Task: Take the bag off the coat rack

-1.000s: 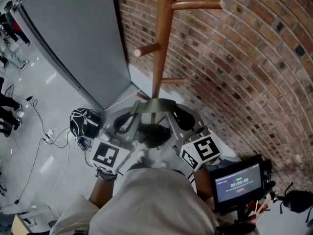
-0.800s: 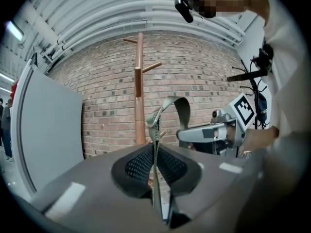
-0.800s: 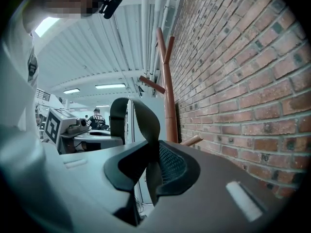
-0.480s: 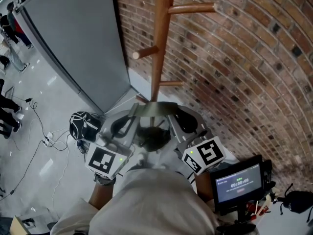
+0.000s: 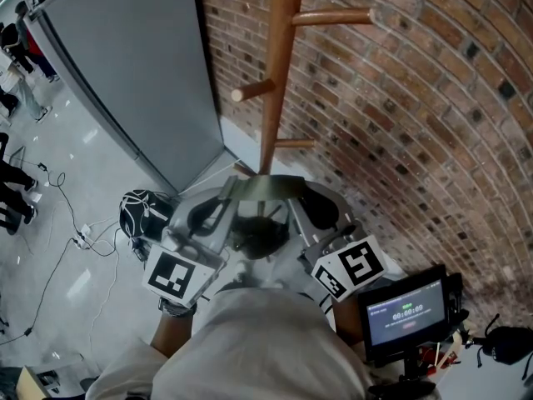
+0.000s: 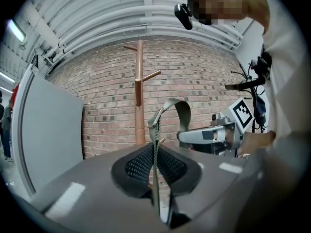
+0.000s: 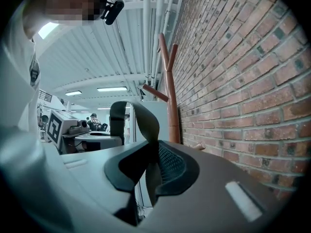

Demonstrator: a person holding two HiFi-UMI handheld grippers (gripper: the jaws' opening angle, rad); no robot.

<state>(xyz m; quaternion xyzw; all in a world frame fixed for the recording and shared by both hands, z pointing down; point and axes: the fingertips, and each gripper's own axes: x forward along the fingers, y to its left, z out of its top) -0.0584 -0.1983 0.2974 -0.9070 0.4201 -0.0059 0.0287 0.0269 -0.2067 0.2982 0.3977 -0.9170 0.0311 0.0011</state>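
A wooden coat rack [image 5: 273, 73] with bare pegs stands against the brick wall. In front of it an olive bag strap [image 5: 262, 183] arches between my two grippers, and the dark bag [image 5: 254, 236] hangs below. My left gripper [image 5: 226, 197] is shut on the strap's chain end [image 6: 154, 130]. My right gripper [image 5: 291, 197] is shut on the strap's other side [image 7: 146, 125]. In the left gripper view the coat rack [image 6: 139, 91] stands behind the strap [image 6: 182, 111], and no peg passes through the arch. The right gripper [image 6: 209, 136] shows beside it.
A grey panel [image 5: 133, 65] leans at the left of the brick wall [image 5: 416, 123]. A black helmet-like object [image 5: 141, 211] and cables lie on the floor at the left. A small monitor [image 5: 405, 311] on a stand is at the lower right.
Both grippers have risen slightly together with the strap. Both grips look unchanged.
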